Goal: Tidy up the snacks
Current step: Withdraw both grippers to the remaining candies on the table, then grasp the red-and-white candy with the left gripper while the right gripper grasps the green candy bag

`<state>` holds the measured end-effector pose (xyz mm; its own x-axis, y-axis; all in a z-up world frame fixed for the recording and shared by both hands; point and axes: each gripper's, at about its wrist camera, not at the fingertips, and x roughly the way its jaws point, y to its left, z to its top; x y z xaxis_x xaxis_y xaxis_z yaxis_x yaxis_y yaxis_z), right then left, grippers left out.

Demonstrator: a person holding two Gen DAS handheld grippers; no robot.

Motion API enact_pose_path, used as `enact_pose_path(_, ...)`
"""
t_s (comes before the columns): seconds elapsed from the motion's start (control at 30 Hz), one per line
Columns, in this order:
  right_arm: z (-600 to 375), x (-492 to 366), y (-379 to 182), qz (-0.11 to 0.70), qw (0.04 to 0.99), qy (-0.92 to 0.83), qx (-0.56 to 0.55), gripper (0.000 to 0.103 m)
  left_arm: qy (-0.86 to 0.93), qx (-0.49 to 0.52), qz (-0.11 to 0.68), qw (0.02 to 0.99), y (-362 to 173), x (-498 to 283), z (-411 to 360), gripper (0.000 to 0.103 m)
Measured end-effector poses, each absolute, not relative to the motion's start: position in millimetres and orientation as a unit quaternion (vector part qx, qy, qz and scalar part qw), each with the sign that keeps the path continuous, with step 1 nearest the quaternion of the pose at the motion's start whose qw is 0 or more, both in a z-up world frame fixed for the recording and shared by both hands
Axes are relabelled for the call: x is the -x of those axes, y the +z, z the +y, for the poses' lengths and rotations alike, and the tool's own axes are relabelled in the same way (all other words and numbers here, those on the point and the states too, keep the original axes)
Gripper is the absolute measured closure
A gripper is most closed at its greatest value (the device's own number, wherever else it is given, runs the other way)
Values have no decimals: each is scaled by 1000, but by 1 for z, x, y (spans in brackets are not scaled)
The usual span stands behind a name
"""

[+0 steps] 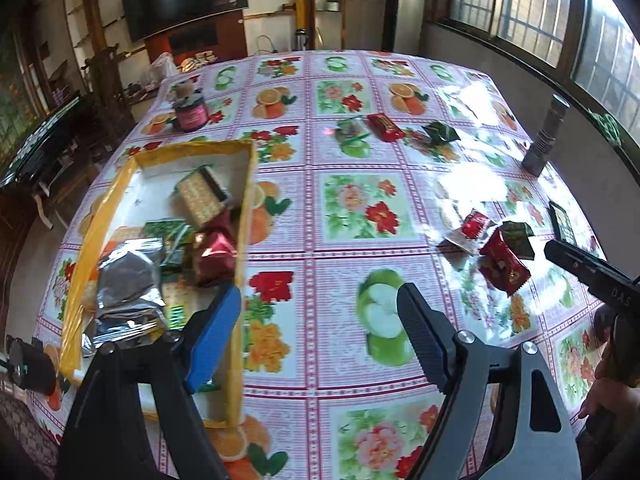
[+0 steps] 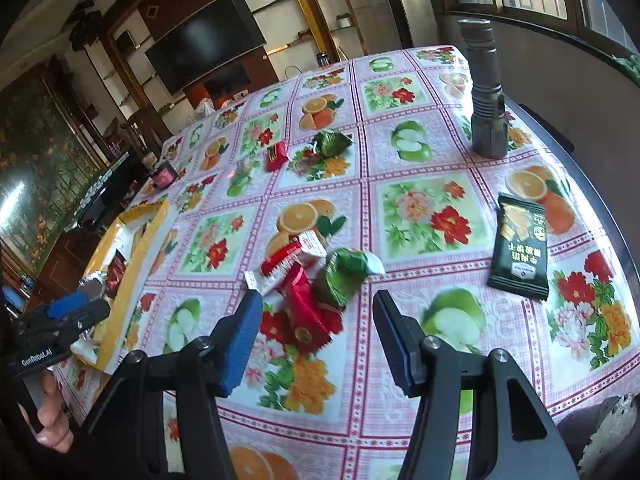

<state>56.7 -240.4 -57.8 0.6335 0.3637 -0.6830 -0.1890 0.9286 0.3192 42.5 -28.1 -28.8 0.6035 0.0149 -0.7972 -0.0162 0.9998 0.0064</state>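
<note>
1. Here we are between pick-ups, we judge: the yellow-rimmed cardboard box (image 1: 246, 216) at the left of the fruit-and-flower tablecloth (image 1: 360, 208) already holds several packets, among them a crumpled silver foil pouch (image 1: 128, 276) and a shiny red wrapped snack (image 1: 214, 256), while loose snacks still lie across the table.
2. Our right gripper (image 2: 316, 312) points down at the nearest cluster, a long red wrapped bar (image 2: 302, 312) just beside a green foil-wrapped snack (image 2: 344, 276).
3. Next, we judge, we need to lower onto one of these, straddle it and close on it alone, since the packets overlap.
4. The right jaws stand partly open and empty; the red bar lies on the cloth beyond them, untouched.
5. Our left gripper (image 1: 320, 320) hovers just beside the box with its jaws spread wide, holding nothing.
6. A flat dark green packet (image 2: 520, 248) and a grey metal flashlight (image 2: 486, 88) stand well apart on the right.
</note>
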Motion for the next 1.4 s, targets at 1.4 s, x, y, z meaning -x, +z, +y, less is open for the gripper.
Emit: enact_pose_path(1.4, -253, -127, -88, 431, 890, 116, -94, 74, -148, -86, 515, 840, -83, -159, -158, 22)
